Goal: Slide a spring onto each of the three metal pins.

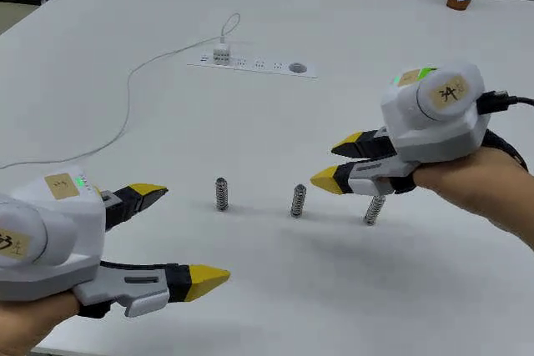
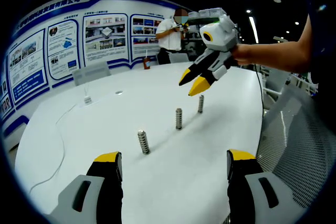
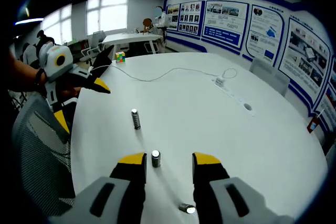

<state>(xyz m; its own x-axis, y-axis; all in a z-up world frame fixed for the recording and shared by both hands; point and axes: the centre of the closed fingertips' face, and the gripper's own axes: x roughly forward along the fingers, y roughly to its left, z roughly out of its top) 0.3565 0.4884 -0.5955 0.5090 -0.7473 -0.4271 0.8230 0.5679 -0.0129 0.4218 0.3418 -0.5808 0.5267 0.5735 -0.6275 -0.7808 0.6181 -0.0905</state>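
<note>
Right hand-held gripper [image 1: 325, 164] near rightmost spring [image 1: 375, 209]

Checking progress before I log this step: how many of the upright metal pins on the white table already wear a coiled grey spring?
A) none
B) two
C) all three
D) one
C: in the head view, the left metal pin, the middle metal pin and the right metal pin stand in a row, and each is wrapped in grey coils along its length.
</note>
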